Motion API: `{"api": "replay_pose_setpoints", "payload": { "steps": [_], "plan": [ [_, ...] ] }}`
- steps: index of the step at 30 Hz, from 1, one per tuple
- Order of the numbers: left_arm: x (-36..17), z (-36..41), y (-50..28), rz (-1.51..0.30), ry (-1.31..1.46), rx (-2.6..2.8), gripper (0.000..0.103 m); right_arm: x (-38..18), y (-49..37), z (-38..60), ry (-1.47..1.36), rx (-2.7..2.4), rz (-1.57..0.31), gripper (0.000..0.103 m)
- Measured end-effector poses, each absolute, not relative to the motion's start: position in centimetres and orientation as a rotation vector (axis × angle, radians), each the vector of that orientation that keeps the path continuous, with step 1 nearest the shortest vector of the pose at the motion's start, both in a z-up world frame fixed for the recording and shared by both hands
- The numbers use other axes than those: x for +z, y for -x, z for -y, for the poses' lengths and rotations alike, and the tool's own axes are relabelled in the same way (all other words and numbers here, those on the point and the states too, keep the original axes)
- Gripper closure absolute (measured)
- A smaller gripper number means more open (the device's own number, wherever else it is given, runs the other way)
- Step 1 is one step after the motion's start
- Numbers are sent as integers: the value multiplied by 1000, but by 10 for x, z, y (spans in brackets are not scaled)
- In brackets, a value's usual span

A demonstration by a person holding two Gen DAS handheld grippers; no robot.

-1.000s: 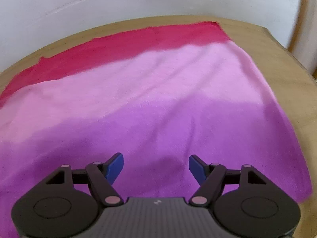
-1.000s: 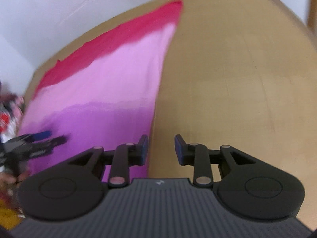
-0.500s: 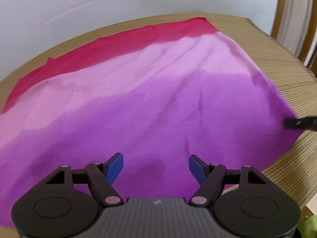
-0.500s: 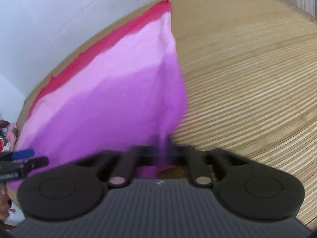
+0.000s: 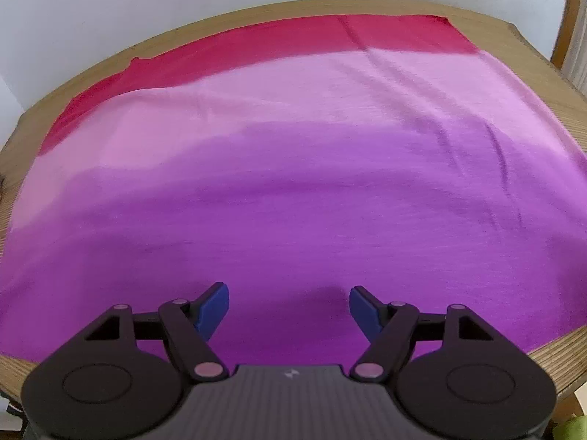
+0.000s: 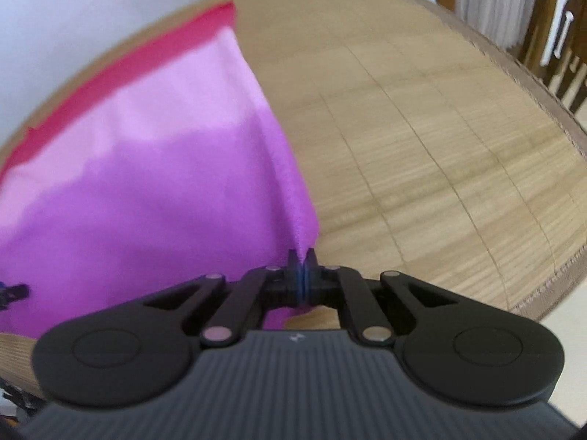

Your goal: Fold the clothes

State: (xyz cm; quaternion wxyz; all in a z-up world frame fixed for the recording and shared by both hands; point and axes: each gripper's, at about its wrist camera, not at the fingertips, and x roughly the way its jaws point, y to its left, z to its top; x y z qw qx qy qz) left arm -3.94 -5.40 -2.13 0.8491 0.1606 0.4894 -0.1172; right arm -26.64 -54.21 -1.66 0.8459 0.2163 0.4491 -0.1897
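Fabric fills most of both views: we count one cloth point(image 5: 293, 183), a thin sheet dyed in three bands, deep purple nearest us, pale pink in the middle, crimson along the far edge. It lies spread on a round wooden table point(image 5: 550, 84) with a fine striped grain, and in the left wrist view its bands run across the frame from left to right, the crimson edge curving along the table's far rim under a white wall point(image 5: 183, 18).

We hold two grippers. At the bottom centre of the left wrist view, our left gripper point(image 5: 289, 306) hangs with its blue-padded fingers well apart over the purple band, nothing between them.

At the lower centre of the right wrist view, our right gripper point(image 6: 302, 266) is clamped tight on the cloth's point(image 6: 146, 183) near right corner, a small peak of purple pinched between the pads. From there the cloth's right edge rises toward the upper left of the frame as a raised fold, ending at the crimson corner. Bare table point(image 6: 440, 146) lies to the right. Wooden chair rails point(image 6: 550, 36) stand at the upper right.
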Motion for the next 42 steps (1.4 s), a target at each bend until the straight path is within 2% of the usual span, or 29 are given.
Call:
{"api": "replay_pose_setpoints", "payload": {
  "steps": [4,6,7,8,12,15,20,26,30,36,42],
  "plan": [
    [-17,36,32,-1029,-334,-194,28,-24,261,542,-424,-425,-967,92],
    [-13,23,30,-1027,-324,-160,28,-19,254,534,-357,-461,-973,85],
    [-10,14,29,-1025,-318,-139,28,-14,255,531,-301,-499,-962,78],
    [-9,4,27,-1022,-313,-121,28,-10,255,527,-244,-540,-940,77],
    [-2,-49,18,-1011,-275,-32,28,14,243,499,-51,-654,-827,75],
    [0,-101,11,-999,-247,34,28,28,226,462,-44,-532,-789,75],
    [-2,-212,-2,-997,-208,100,28,26,186,335,-20,-187,-771,75],
    [-10,-347,-15,-963,-306,114,28,4,128,129,-64,238,-785,75],
    [-13,-423,-29,-990,-236,151,28,-4,93,2,-26,497,-822,75],
    [-25,-480,-34,-1019,-153,191,28,-16,90,-140,226,753,-804,75],
    [-38,-494,-27,-1053,-112,180,28,-31,95,-201,327,829,-803,75]
  ]
}}
